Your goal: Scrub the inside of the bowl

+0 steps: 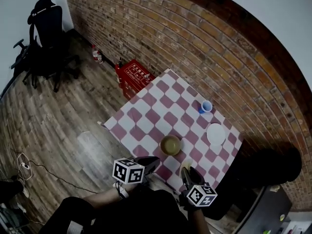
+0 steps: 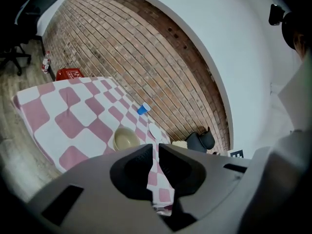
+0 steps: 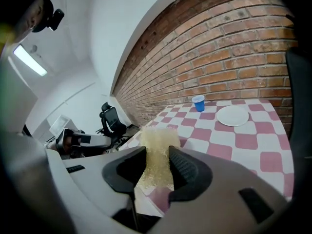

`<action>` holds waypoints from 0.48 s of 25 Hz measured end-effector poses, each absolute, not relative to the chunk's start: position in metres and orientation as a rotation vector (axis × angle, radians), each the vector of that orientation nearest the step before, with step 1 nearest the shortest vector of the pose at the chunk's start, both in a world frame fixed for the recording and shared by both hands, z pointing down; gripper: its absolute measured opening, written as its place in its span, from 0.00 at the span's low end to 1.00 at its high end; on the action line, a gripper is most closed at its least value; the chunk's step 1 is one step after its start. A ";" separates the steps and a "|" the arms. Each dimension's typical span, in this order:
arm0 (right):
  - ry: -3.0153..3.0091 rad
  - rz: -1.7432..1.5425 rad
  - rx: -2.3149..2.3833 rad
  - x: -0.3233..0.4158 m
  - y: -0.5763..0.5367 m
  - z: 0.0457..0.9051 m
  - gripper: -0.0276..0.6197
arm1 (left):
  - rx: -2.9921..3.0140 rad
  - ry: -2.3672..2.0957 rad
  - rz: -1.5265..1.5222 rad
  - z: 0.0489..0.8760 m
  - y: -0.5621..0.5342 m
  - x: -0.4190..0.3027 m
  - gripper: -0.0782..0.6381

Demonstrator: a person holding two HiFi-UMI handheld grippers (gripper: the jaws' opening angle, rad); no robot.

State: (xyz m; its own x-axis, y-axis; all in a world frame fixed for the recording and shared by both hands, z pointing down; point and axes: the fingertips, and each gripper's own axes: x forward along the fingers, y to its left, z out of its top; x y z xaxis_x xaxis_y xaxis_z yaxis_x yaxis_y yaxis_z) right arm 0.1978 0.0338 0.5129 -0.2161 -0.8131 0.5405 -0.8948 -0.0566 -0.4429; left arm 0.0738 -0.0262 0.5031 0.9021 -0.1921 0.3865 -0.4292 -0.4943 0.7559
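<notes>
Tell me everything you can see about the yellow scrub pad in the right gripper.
The scrub pad is pale yellow, coarse and fibrous-looking. It stands upright in the right gripper, whose fingers press on its lower part from both sides. It narrows where it is gripped, and its wider top end sticks out free beyond the tips. It hangs in the air over the near part of the checkered tablecloth, touching nothing else that shows.

Left gripper (image 2: 157,147) closed, right gripper (image 3: 157,152) clamping

Blue cup (image 1: 206,106) & white plate (image 1: 216,133) on pink-check worktop (image 1: 156,106), by brick wall (image 1: 195,48). Red box (image 1: 135,77), black office chair (image 1: 46,38) on wood floor (image 1: 63,126).
</notes>
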 end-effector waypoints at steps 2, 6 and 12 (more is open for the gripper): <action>-2.047 1.118 1.899 0.203 0.026 0.516 0.28 | 2.090 -0.441 0.342 0.512 -0.035 0.074 0.18; -2.023 1.084 1.841 0.211 0.015 0.523 0.28 | 2.086 -0.466 0.386 0.522 -0.046 0.072 0.18; -2.039 0.990 1.618 0.214 -0.022 0.548 0.28 | 2.084 -0.579 0.381 0.538 -0.073 0.075 0.18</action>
State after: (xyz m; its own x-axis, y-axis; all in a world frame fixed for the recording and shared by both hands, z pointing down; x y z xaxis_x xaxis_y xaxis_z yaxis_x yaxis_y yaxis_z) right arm 0.2143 -0.0216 0.5479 -0.2834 -0.6997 0.6559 -0.9481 0.1016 -0.3013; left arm 0.0746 -0.0732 0.5378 0.8423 -0.2560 0.4743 -0.5369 -0.4755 0.6969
